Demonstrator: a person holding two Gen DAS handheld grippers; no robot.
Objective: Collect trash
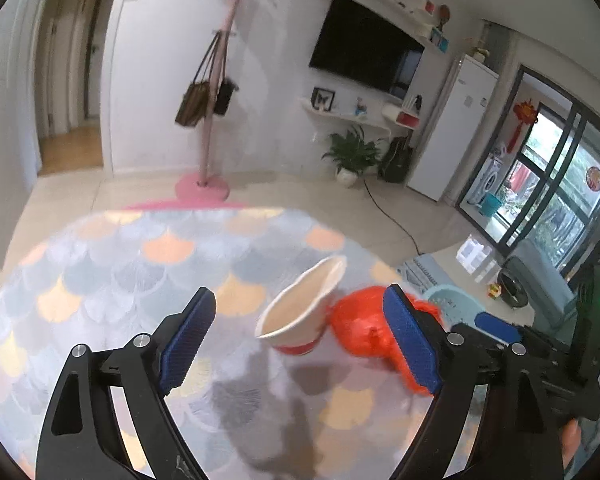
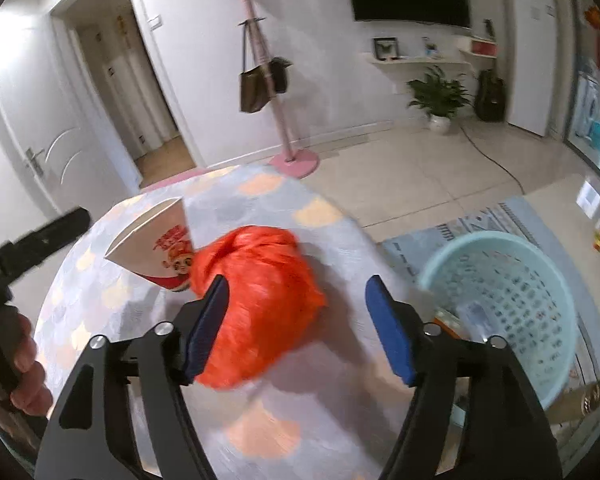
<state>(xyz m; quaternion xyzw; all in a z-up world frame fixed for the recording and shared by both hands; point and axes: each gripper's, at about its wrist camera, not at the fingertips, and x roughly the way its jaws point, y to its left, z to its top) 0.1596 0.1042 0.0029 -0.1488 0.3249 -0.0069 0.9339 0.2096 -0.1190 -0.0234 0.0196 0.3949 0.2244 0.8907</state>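
Observation:
A crushed white paper cup (image 1: 300,308) with a red base lies tilted on the round table (image 1: 112,264); it also shows in the right wrist view (image 2: 156,248). A crumpled orange plastic bag (image 1: 360,326) lies just right of it, and fills the middle of the right wrist view (image 2: 260,300). My left gripper (image 1: 300,340) is open, with the cup between its fingers and a little ahead. My right gripper (image 2: 296,328) is open around the near side of the orange bag. A pale blue basket (image 2: 500,308) stands on the floor to the right of the table.
The table carries a scale-patterned cloth (image 2: 268,432). A pink coat stand (image 1: 212,120) with bags stands behind it. A potted plant (image 1: 352,156), a black cable on the floor (image 1: 392,216) and a white cabinet (image 1: 456,132) are further back.

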